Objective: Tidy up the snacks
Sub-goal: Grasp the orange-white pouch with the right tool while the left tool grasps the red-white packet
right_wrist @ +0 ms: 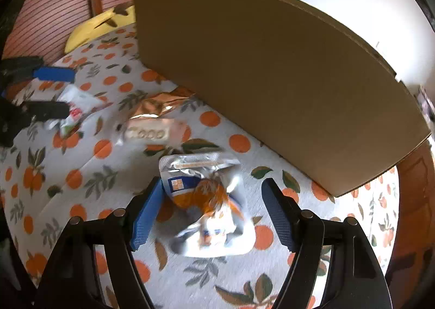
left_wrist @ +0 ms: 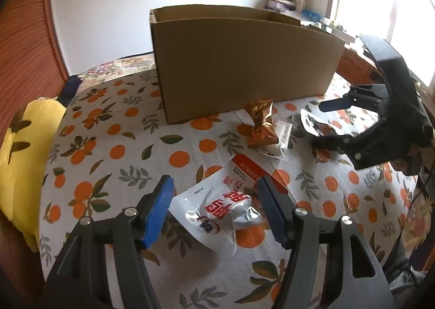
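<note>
Both tools stand open: left tool (left_wrist: pixel 214 208) straddles a white snack pouch (left_wrist: pixel 217 208) with red characters, right tool (right_wrist: pixel 212 211) a crinkled silver-and-orange pouch (right_wrist: pixel 209 205), both flat on the desk (left_wrist: pixel 114 145) before the cardboard box (left_wrist: pixel 244 64). I'd lower further, centre each pouch, then close gently on the foil.

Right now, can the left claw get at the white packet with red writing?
Probably yes. The left claw is open with its pads either side of the white packet, which lies flat on the orange-print tablecloth; nothing sits between them.
</note>
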A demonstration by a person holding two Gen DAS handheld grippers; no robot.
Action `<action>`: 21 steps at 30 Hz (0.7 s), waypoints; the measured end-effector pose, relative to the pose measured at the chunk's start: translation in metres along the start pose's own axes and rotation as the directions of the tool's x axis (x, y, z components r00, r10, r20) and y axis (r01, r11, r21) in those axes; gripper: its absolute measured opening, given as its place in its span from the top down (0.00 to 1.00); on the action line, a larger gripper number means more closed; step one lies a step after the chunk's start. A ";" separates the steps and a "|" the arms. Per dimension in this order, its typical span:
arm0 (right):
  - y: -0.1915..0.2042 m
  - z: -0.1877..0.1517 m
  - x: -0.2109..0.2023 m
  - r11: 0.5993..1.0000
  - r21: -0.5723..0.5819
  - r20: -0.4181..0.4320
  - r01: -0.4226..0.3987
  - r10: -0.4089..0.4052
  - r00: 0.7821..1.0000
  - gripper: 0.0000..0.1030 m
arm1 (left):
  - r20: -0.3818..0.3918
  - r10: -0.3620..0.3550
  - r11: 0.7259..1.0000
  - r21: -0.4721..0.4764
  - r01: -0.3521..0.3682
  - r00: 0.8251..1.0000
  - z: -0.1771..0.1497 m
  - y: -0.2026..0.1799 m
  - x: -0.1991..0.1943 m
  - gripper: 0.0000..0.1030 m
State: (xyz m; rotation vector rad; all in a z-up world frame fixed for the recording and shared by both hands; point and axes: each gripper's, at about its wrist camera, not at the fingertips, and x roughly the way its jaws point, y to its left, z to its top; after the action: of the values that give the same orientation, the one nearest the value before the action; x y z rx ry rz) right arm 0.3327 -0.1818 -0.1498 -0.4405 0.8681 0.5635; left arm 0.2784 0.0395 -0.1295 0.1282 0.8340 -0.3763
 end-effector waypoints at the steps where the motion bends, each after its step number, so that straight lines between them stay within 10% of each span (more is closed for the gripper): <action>1: -0.004 -0.002 0.001 0.999 0.029 0.004 -0.021 0.021 1.000 0.27 | -0.008 -0.002 1.000 0.013 0.002 1.000 0.001 0.001 0.001 0.35; 21: -0.013 -0.015 -0.001 0.992 0.110 0.070 -0.062 0.054 0.996 0.27 | -0.135 -0.003 0.979 0.201 0.030 0.991 0.001 -0.018 0.023 0.29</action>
State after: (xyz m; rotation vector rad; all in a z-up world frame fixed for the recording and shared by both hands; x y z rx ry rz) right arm 0.3321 -0.2007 -0.1559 -0.2934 0.8455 0.5768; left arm 0.2862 0.0162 -0.1449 0.3393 0.9291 -0.4723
